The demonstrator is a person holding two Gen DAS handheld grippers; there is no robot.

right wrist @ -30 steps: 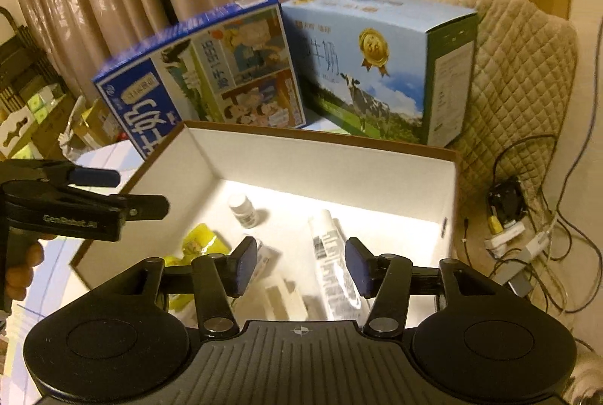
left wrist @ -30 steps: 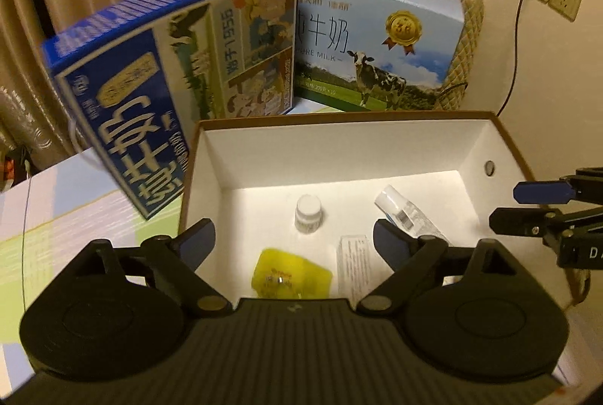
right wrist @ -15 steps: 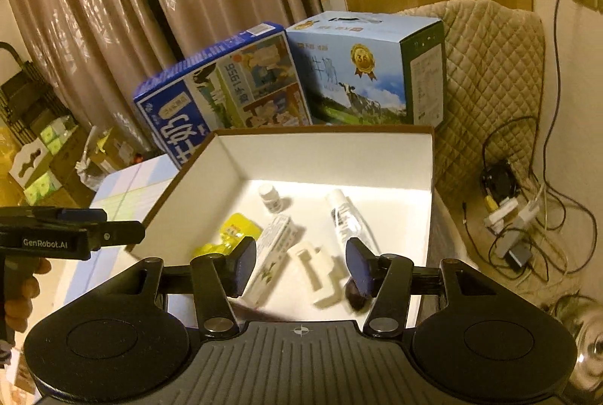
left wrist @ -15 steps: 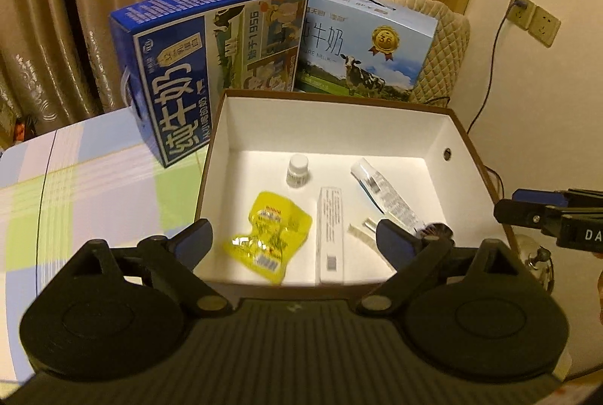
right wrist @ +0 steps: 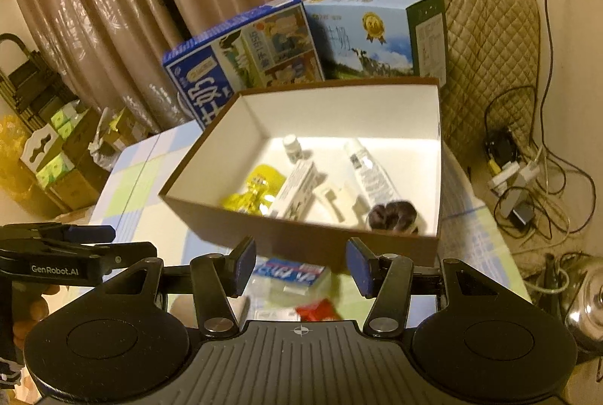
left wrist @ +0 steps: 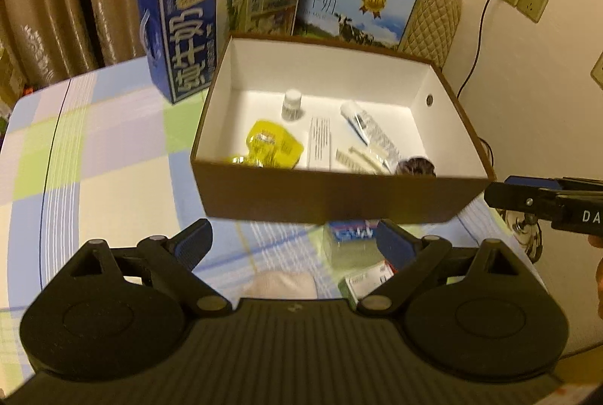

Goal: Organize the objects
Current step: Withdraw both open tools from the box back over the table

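A brown box with a white inside point(left wrist: 331, 196) point(right wrist: 301, 239) stands on the checked tablecloth. It holds a yellow pouch point(left wrist: 273, 143) point(right wrist: 260, 186), a small white bottle point(left wrist: 292, 103) point(right wrist: 293, 147), a long white carton point(left wrist: 319, 143) point(right wrist: 297, 190), a white tube point(left wrist: 367, 130) point(right wrist: 371, 175) and a dark round thing point(left wrist: 416, 165) point(right wrist: 394, 214). In front of the box lie a blue-and-white packet point(left wrist: 350, 233) point(right wrist: 288, 271) and a red-and-green carton point(left wrist: 367, 280) point(right wrist: 318, 311). My left gripper point(left wrist: 294, 245) and right gripper point(right wrist: 299, 267) hover open and empty above these loose items.
Two milk cartons, one dark blue point(left wrist: 211, 17) point(right wrist: 241, 66) and one light blue point(left wrist: 358, 2) point(right wrist: 373, 32), stand behind the box. A quilted chair back point(right wrist: 486, 43) and a tangle of cables point(right wrist: 520, 171) are at the right. A pale cloth point(left wrist: 280, 286) lies near my left gripper.
Both grippers have pulled back and up from over the box, so its front wall and the loose items in front of it have come into view. Both stay open.
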